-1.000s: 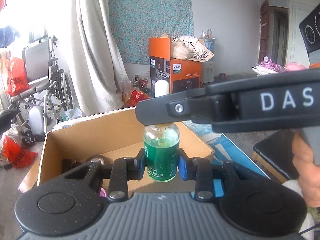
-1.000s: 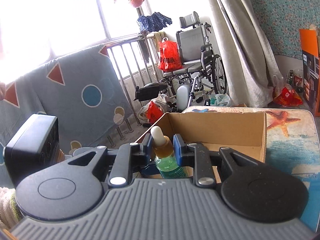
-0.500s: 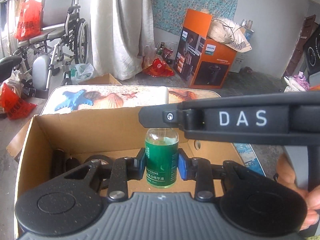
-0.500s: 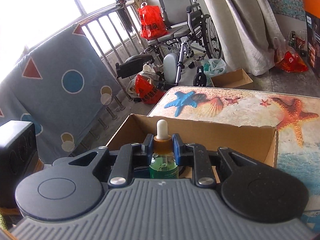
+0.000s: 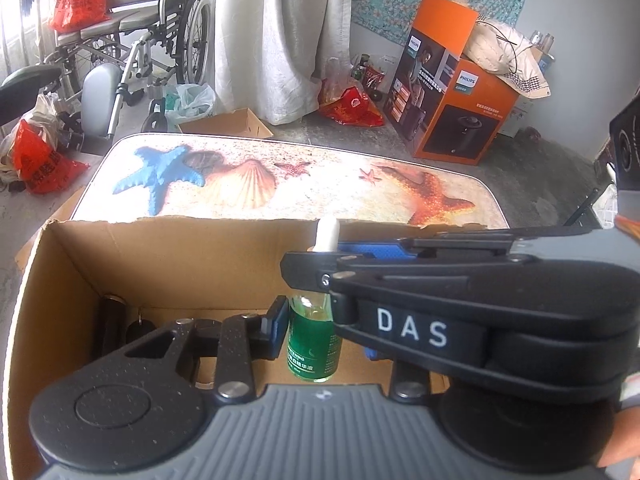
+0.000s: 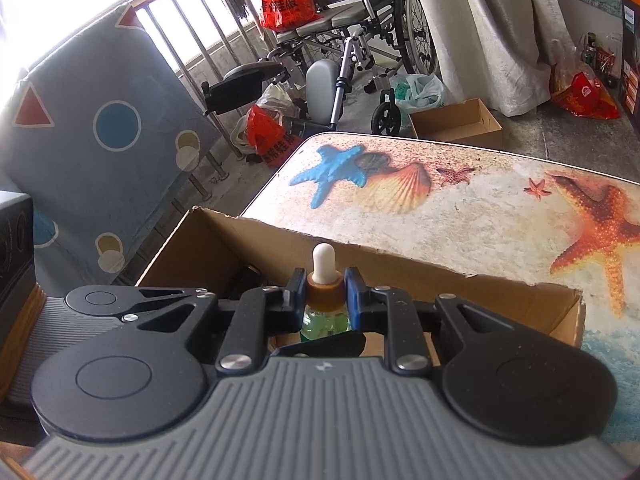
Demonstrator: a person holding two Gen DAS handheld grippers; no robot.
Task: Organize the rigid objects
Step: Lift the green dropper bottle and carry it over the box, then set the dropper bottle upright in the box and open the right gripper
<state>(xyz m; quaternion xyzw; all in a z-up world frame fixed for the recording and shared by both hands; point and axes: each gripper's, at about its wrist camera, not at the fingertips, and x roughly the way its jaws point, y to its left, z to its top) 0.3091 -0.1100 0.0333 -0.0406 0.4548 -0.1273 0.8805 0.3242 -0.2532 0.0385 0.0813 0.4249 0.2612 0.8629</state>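
A small glass dropper bottle point(image 5: 313, 344) of green liquid, with a brown collar and white rubber bulb, hangs upright inside an open cardboard box point(image 5: 168, 256). My right gripper point(image 6: 323, 294) is shut on the bottle's collar point(image 6: 322, 293). It crosses the left wrist view from the right as a black arm marked DAS point(image 5: 460, 312). My left gripper point(image 5: 316, 332) has its left blue pad beside the bottle's body; its right finger is hidden behind the right gripper, so I cannot tell its grip. Dark objects point(image 5: 116, 328) lie in the box's left corner.
The box stands on a table point(image 5: 320, 192) with a starfish and shell print. Beyond it on the floor are a small cardboard box point(image 5: 228, 124), a wheelchair point(image 5: 160, 40), red bags point(image 5: 352, 108) and an orange Philips carton point(image 5: 456, 92).
Both grippers and the bottle have moved down into the box and the views tilt downward. The left pad now looks slightly apart from the bottle.
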